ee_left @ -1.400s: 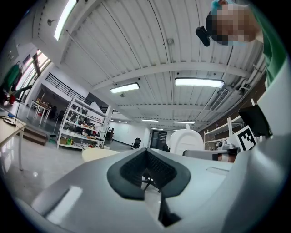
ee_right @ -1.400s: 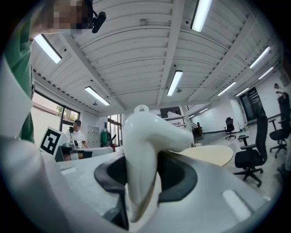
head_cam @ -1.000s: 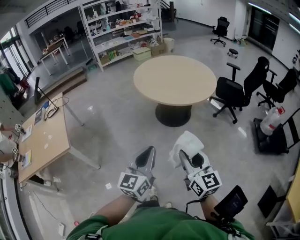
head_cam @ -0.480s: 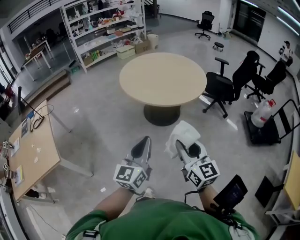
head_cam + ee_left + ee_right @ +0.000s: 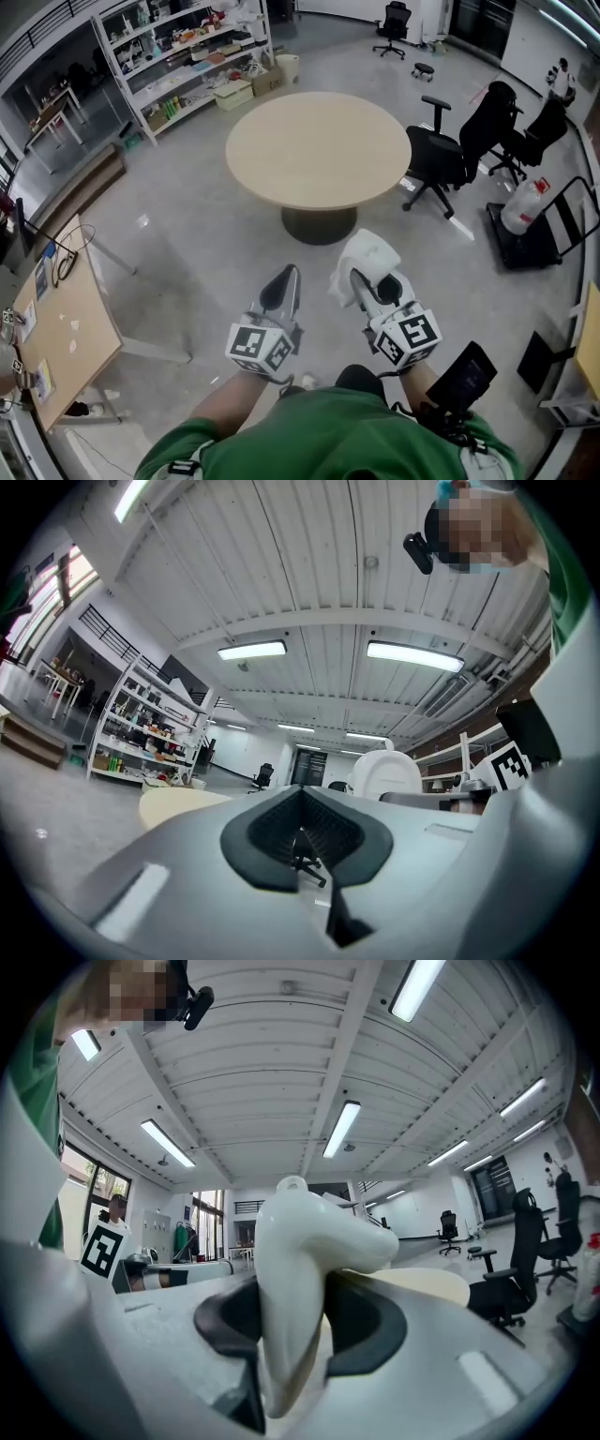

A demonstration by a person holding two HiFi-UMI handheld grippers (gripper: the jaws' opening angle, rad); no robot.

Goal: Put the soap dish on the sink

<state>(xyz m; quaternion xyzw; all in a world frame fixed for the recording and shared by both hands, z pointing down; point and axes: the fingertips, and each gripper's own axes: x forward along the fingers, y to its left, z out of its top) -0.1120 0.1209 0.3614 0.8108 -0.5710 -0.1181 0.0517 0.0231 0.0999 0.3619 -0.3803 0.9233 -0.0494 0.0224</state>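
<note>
The right gripper is clamped partway closed on the edge of the glossy white moulded soap dish, which juts out at its twelve o'clock. The left gripper, at its nine o'clock, is closed on nothing. No sink shows (only a round beige table at twelve). Such a narrow hold on smooth ware could let it pivot or slip out while carried.

Pretty big open room, shiny grey concrete floor. Round beige wooden table on a dark pedestal sits in the middle. Just right of it is a black swivel office chair. White metal shelving unit crammed with boxes at the far left. Rectangular light-wood desk near left, with cables on it. Clear plastic water jug on a black trolley far right.
</note>
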